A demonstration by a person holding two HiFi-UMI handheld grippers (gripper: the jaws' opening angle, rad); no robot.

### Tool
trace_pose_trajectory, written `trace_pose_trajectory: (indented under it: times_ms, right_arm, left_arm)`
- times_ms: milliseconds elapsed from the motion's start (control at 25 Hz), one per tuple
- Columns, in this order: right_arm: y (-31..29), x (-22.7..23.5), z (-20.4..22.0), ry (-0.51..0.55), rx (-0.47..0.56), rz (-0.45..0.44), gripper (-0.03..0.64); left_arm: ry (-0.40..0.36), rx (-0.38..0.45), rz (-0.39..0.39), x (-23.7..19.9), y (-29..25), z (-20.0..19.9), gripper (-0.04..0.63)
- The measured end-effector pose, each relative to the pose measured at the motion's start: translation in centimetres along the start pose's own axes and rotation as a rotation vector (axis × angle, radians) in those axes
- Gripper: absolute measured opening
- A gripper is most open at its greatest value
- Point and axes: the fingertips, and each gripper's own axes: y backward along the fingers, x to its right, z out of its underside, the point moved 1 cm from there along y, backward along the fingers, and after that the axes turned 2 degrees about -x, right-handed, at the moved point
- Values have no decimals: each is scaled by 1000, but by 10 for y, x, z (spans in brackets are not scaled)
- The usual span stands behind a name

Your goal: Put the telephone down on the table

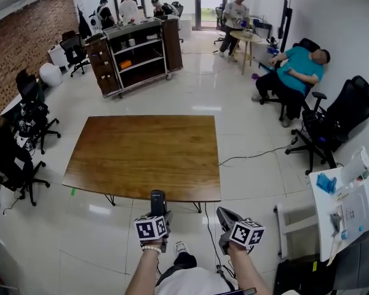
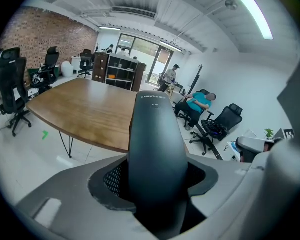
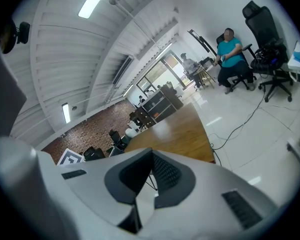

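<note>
Left gripper [image 1: 157,216] jaws pinch telephone [image 2: 157,154] | right gripper [image 1: 224,214] jaws together | table [image 1: 141,155] edge ahead

The telephone [image 2: 157,144] sits in the left tool [image 1: 155,217], before the table [image 1: 141,152].

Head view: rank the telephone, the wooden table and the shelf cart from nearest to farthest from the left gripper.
1. Telephone: clamped in the left gripper itself, at the bottom of the view.
2. Wooden table: directly ahead, its near edge just beyond the telephone's tip.
3. Shelf cart: past the table's far end, upper left of centre.
</note>
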Motion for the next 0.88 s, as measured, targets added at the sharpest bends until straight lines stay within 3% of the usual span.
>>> trace_pose_trajectory:
  times_ms: [360,880]
  right_arm:
    - [-46,6,-24,-17,23,49,5]
    - [-73,8,-35,-17,21,97,3]
  left_arm:
    - [-15,-33,26,-27,-38,-45,276]
    - [-25,-65,79,-38,-71,-75,276]
